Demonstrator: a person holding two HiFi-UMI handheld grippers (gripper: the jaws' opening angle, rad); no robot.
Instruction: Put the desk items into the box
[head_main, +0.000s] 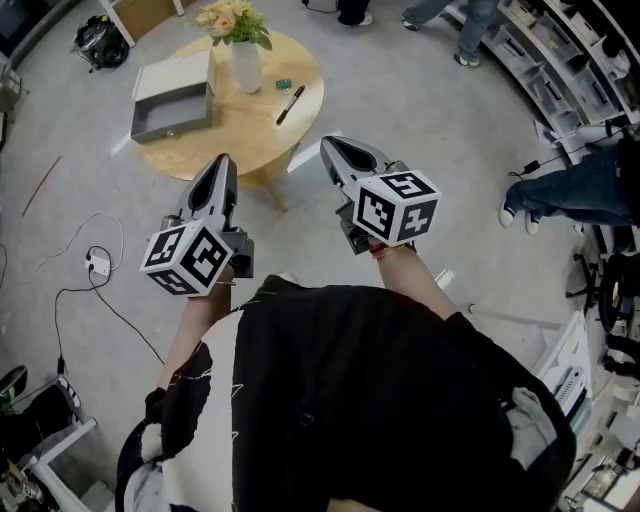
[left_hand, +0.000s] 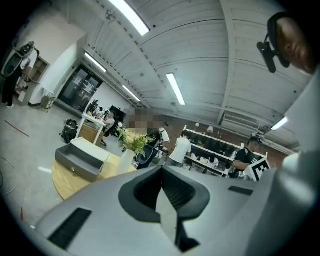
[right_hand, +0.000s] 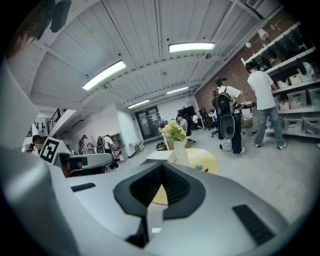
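Left tool (head_main: 224, 162) and right tool (head_main: 331, 145), both closed and empty, are hovering near the round wooden counter (head_main: 252, 128) bearing a grey open box (head_main: 170, 122).

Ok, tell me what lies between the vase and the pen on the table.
A small green item lies between the vase and the pen, seen in the head view.

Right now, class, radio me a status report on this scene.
Left gripper shut, empty; right gripper shut, empty. Pen and small green item lie on round table, outside open box. Only bare floor ahead.
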